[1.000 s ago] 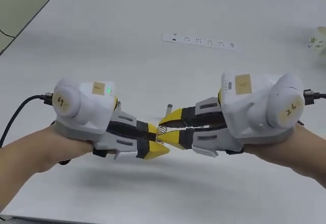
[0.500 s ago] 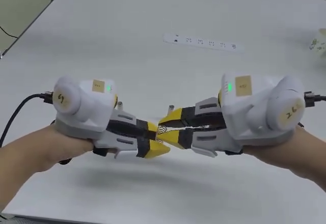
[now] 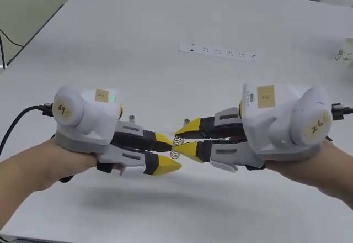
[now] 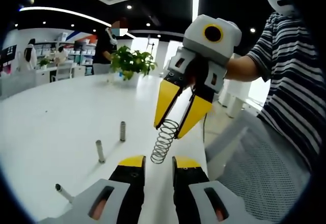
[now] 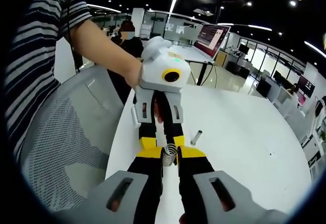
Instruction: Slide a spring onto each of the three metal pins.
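Head view: the right gripper (image 3: 182, 140) is clamped on one end of the spring (image 3: 176, 148), up off the bench (image 3: 138, 44). The left gripper (image 3: 172, 153) sits nose to nose with the right gripper, jaws apart.

Left gripper view: the spring hangs from the right gripper's tips. Its free end dips between the left jaws, which look clear of it. Three pins (image 4: 100, 151) wait on the bench, below and off to the side of the right gripper. One looks tilted, though that might be the lens.

Right gripper view: the coil is pinched right at the right gripper's tips.

My guess is it's thin wire, featherlight and floppy sideways, so a hard squeeze will kink it or ping it off. I'd hold the end coils gently and leave the other end's bore open for a pin.
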